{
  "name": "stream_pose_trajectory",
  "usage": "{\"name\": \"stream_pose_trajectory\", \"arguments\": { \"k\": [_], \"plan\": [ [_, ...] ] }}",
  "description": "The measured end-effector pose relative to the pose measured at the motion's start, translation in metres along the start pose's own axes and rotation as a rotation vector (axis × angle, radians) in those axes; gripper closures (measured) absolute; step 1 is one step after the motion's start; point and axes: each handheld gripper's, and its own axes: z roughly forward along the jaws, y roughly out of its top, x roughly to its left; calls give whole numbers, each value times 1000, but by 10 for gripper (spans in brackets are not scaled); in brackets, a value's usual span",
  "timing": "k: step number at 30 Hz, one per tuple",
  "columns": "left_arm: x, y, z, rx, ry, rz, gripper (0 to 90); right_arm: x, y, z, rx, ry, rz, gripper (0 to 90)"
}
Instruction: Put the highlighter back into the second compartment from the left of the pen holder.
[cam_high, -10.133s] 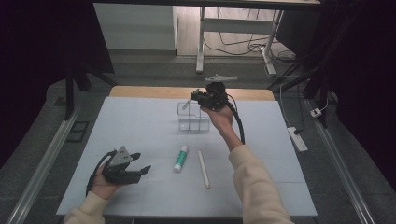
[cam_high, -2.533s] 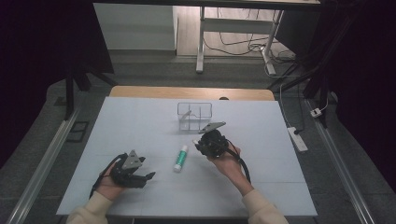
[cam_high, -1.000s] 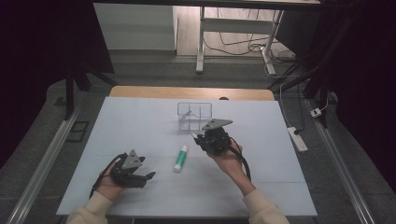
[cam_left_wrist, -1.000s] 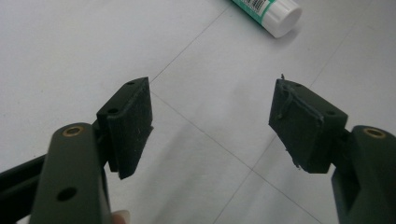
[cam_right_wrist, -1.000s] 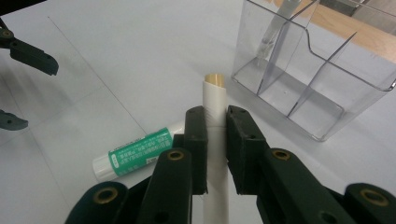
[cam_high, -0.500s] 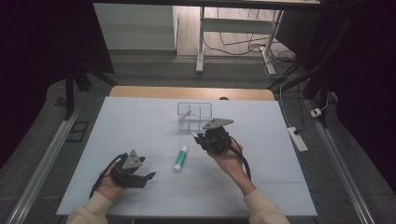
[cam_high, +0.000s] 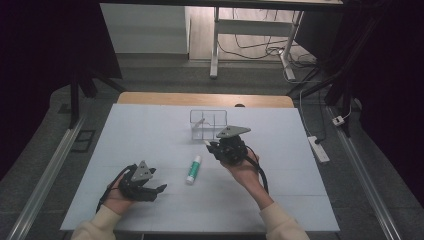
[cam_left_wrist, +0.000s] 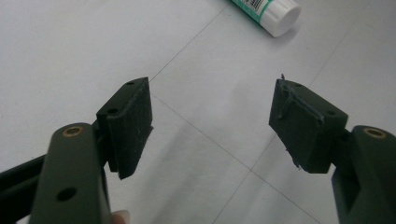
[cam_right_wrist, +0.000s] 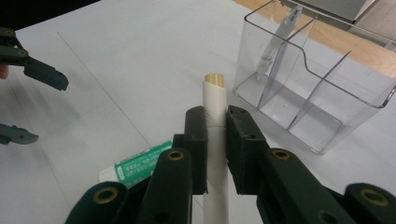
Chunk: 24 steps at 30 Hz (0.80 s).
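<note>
Two grippers — right gripper (cam_right_wrist: 215, 122) clamps white stick (cam_right_wrist: 215, 105) | left gripper (cam_left_wrist: 212, 126) open, empty | risk: stick clips organiser (cam_right_wrist: 322, 88) rim — slips.

The white stick (cam_right_wrist: 215, 140) runs off the bottom edge, its lower part hidden between the jaws. The green tube (cam_left_wrist: 273, 11) is cut off at the top edge.
</note>
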Motion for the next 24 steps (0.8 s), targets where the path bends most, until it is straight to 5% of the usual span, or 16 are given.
{"name": "stream_pose_trajectory", "arguments": {
  "k": [24],
  "plan": [
    [0,0,0,1,1,0,300,2,5,2,-17,7,-3,782]
  ]
}}
